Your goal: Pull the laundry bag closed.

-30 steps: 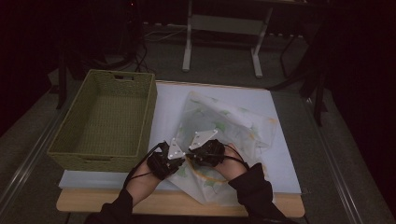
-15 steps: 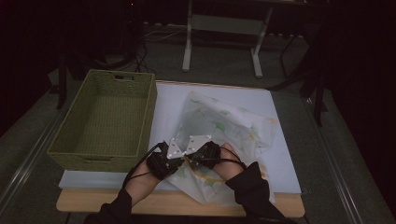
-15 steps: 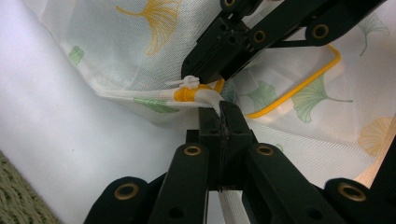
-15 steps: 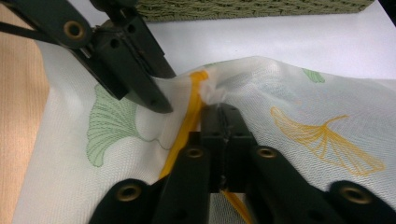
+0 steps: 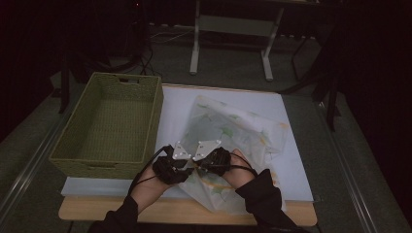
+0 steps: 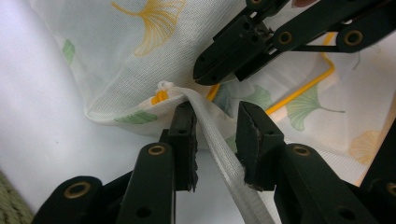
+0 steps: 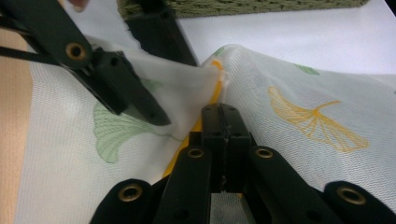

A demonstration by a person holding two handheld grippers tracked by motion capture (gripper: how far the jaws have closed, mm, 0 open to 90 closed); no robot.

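White mesh laundry bag with ginkgo-leaf print (image 5: 228,141) lies on the table's near middle, limp, light, slippery. My right gripper (image 7: 224,112) pinches its yellow-trimmed edge; my left gripper (image 6: 215,126) gapes around the white drawstring tape (image 6: 219,149). Best hold: the seam.

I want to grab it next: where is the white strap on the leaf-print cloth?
In the left gripper view, the white strap runs between the open jaws of the left gripper, rising to the cloth corner.
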